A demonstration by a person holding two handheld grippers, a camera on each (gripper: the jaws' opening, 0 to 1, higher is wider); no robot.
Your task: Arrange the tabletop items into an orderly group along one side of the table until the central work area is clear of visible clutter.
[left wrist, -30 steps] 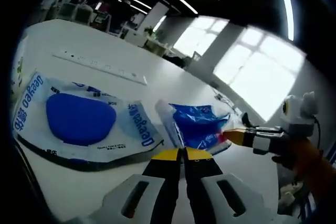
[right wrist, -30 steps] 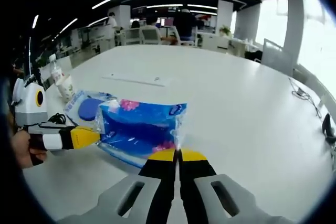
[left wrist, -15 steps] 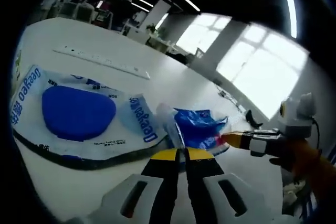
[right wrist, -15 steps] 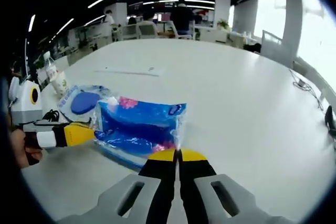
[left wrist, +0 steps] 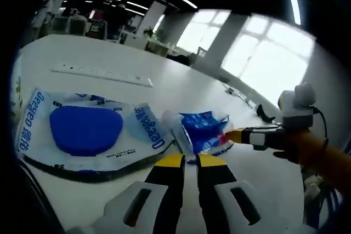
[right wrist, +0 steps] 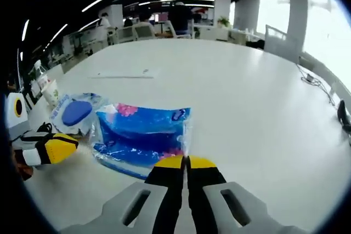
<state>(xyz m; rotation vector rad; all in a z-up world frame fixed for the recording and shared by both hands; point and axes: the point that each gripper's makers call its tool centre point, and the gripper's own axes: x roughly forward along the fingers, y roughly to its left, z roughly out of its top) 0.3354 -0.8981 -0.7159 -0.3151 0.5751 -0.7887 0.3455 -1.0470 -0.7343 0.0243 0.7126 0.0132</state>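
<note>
A: Our right gripper [right wrist: 185, 160] has its jaws together, pinching the near edge of the blue packet [right wrist: 143, 135], which lies on the white table [right wrist: 241, 97]. Our left gripper [left wrist: 187, 159] stands slightly parted, holding nothing.

B: How does it handle?

A: We judge it light, soft and slippery: thin crinkled film. We grip the sealed edge, not the filling. The larger pouch [left wrist: 82, 130] lies just beside it, overlapping.

Two plastic packets on one white table [right wrist: 236, 97]: one clear packet with a blue oval pad [left wrist: 85, 130], one blue wrapped packet [right wrist: 145, 135]. One long white strip [left wrist: 101, 74]. Two claws: left [left wrist: 186, 160], right [right wrist: 185, 161].
</note>
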